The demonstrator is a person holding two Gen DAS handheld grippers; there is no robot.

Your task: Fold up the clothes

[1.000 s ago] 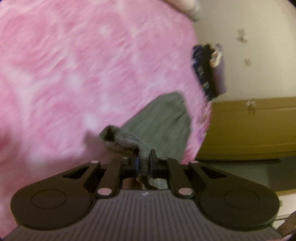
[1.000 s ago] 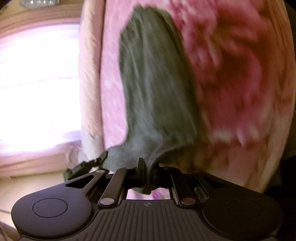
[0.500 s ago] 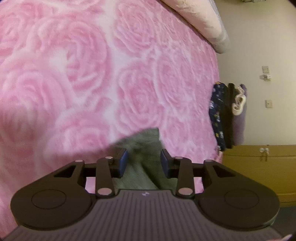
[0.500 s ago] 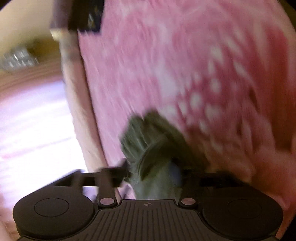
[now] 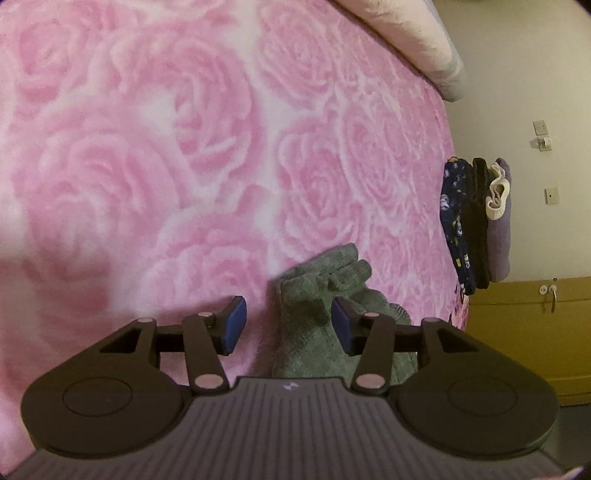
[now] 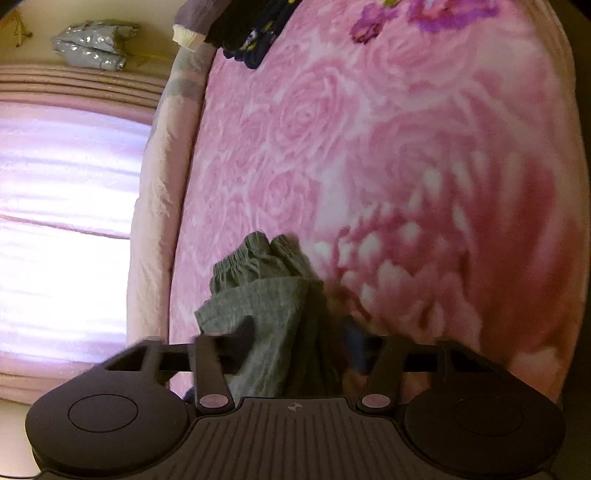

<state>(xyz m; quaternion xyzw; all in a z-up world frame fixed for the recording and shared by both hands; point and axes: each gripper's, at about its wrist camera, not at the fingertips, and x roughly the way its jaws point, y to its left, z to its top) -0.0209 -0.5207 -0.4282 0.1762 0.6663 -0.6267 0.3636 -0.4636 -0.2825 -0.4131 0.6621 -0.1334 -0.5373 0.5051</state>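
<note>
The grey garment [image 5: 325, 295] lies bunched on the pink rose-patterned blanket [image 5: 147, 166], near the edge of the bed that faces the wall in the left wrist view. In that view its rumpled end sits just ahead of the claw and its body runs back between the 2 fingers and under the tool's housing. In the right wrist view the same grey garment [image 6: 266, 295] shows a gathered elastic band at its far end and a flatter ribbed panel nearer the camera, with a dark fold down its right side. The left gripper [image 5: 288, 325] has its jaws spread and opening; the blue pads [image 5: 233, 325] stand clear of the cloth on the left, while the right pad sits just beside the fabric without visibly pressing it. The right gripper [image 6: 299, 347] is blurred, its jaws apart and closing, with the grey cloth between them; no pinch on the fabric can be seen. At the bed's edge a stack of folded clothes [image 5: 472, 225] holds dark floral, black, cream and lilac pieces; it shows again at the top of the right wrist view [image 6: 243, 33]. Beyond it stand a cream wall [image 5: 524, 74] and a mustard-yellow cabinet [image 5: 517, 332]. A pale pink curtain [image 6: 62, 221] glows bright on the left of the right wrist view.
</note>
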